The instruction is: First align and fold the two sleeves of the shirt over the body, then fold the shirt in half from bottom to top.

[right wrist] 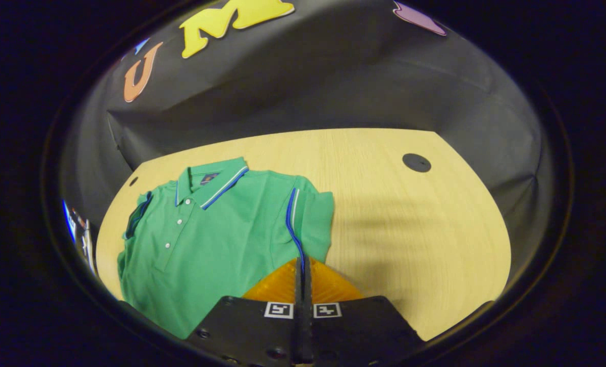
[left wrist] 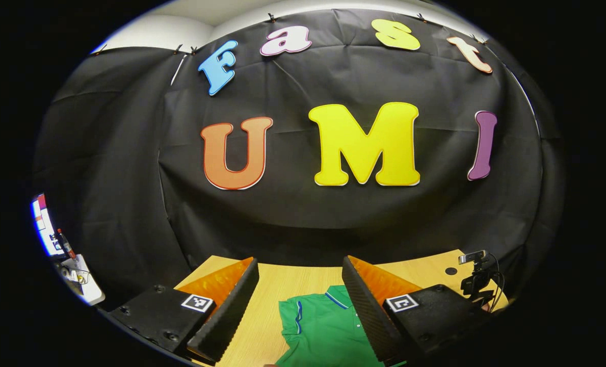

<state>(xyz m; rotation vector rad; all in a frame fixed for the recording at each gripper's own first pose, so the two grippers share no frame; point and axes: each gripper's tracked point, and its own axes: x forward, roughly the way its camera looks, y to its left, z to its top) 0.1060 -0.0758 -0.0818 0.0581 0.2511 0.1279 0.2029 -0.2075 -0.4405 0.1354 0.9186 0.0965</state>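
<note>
A green polo shirt (right wrist: 206, 239) with blue and white trim lies face up on the wooden table (right wrist: 410, 229), collar toward the booth wall. In the right gripper view its right sleeve (right wrist: 315, 216) lies beside the body, and the sleeve's blue-trimmed hem runs straight into my right gripper (right wrist: 303, 259), whose fingers are pressed together on that hem. My left gripper (left wrist: 300, 261) hovers open above the shirt (left wrist: 323, 331), fingers wide apart, with the collar area showing between them and nothing held. The shirt's lower part is hidden behind both grippers.
A small webcam (left wrist: 475, 275) on a stand sits at the table's right edge in the left gripper view. A black round cap (right wrist: 416, 162) is set into the tabletop to the right of the shirt. A lit screen (left wrist: 45, 227) stands off the table's left side.
</note>
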